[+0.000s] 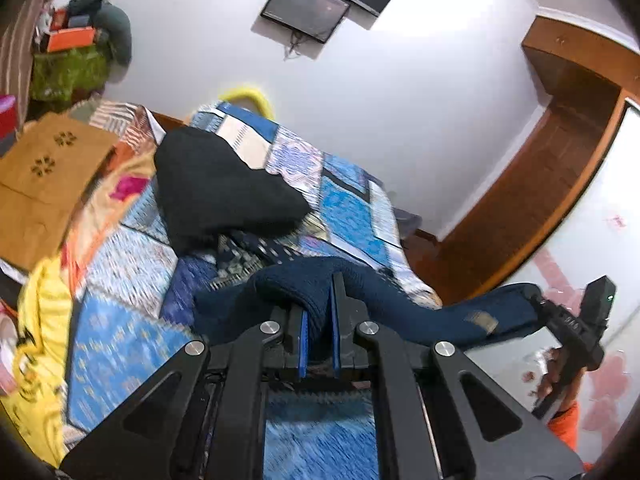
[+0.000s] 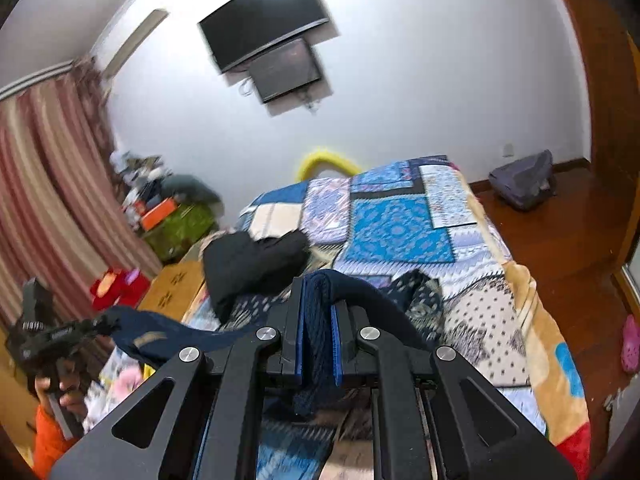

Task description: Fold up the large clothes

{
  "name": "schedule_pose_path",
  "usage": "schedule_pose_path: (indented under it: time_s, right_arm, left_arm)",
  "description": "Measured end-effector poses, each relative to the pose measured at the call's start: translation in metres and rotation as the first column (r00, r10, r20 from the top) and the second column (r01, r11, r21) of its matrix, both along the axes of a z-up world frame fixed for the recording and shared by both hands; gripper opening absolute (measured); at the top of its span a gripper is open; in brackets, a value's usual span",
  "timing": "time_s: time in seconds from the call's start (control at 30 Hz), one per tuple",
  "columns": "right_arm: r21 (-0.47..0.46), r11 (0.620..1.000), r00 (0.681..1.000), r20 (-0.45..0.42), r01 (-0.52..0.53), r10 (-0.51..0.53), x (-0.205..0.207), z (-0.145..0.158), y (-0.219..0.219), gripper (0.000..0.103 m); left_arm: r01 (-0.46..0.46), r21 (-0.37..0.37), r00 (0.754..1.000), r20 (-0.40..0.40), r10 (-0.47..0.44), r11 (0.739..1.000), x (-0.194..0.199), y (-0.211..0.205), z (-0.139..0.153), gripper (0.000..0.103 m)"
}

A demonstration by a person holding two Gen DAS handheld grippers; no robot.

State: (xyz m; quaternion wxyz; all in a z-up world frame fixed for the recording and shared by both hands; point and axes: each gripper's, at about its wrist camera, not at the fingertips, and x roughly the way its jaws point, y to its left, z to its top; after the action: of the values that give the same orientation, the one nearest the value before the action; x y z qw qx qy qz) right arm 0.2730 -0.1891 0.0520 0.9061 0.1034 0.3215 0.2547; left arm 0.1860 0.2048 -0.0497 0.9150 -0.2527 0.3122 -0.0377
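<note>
Both grippers, left point(image 1: 318, 312) and right point(image 2: 318, 312), fingers pinching a navy knit garment point(image 1: 400, 300) above the bed point(image 1: 352, 208).

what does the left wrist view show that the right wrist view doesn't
Only the left wrist view shows the yellow printed cloth at the bed's near-left edge. Only the right wrist view shows the striped pink curtain, the grey bag on the wooden floor and a pink shoe. Both show the navy knitted garment stretched between the left gripper and right gripper, the black folded garment on the blue patchwork bedspread, and the wall-mounted black screens.
</note>
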Motion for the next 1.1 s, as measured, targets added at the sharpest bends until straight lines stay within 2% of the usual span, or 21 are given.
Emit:
schedule_pose_path:
  time_s: [0.17, 0.4, 0.53, 0.67, 0.8, 0.87, 0.93, 1.03, 1.1]
  right_arm:
    - [0.007, 0.999, 0.994, -0.101, 0.05, -0.049, 0.048, -0.03, -0.003, 0.009]
    - [-0.064, 0.995, 0.971, -0.225, 0.073, -0.086, 0.103, -0.087, -0.005, 0.009]
    - [-0.099, 0.994, 0.956, -0.284, 0.047, -0.074, 0.128, -0.113, -0.006, 0.01]
    - [-0.114, 0.993, 0.946, -0.316, 0.044, -0.078, 0.138, -0.123, -0.005, 0.012]
    - [-0.082, 0.996, 0.932, -0.357, 0.043, -0.07, 0.143, -0.122, -0.007, 0.019]
    - [-0.068, 0.997, 0.931, -0.36, 0.039, -0.061, 0.145, -0.116, -0.007, 0.024]
    - [-0.056, 0.998, 0.935, -0.35, 0.036, -0.053, 0.144, -0.106, -0.007, 0.042]
    - [-0.09, 0.993, 0.963, -0.25, 0.082, -0.102, 0.137, -0.084, -0.007, 0.053]
    - [-0.115, 0.989, 0.976, -0.184, 0.094, -0.114, 0.13, -0.068, -0.008, 0.056]
  left_arm:
    - [-0.027, 0.023, 0.997, -0.069, 0.029, 0.999, 0.045, 0.008, -0.022, 0.008]
    - [-0.027, 0.062, 0.974, -0.223, 0.04, 0.998, 0.109, 0.01, -0.087, 0.008]
    - [0.005, 0.128, 0.958, -0.284, 0.032, 0.992, 0.134, 0.005, -0.114, 0.012]
    - [0.066, 0.211, 0.943, -0.332, 0.008, 0.975, 0.149, -0.005, -0.133, 0.014]
    - [0.104, 0.24, 0.93, -0.366, -0.01, 0.965, 0.155, -0.012, -0.136, 0.018]
    - [0.109, 0.227, 0.93, -0.368, -0.018, 0.968, 0.156, -0.013, -0.131, 0.032]
    - [0.106, 0.203, 0.938, -0.346, -0.03, 0.973, 0.156, -0.013, -0.119, 0.043]
    - [0.081, 0.236, 0.956, -0.294, -0.008, 0.968, 0.153, -0.014, -0.098, 0.053]
    - [0.061, 0.292, 0.968, -0.252, 0.015, 0.955, 0.149, -0.016, -0.08, 0.055]
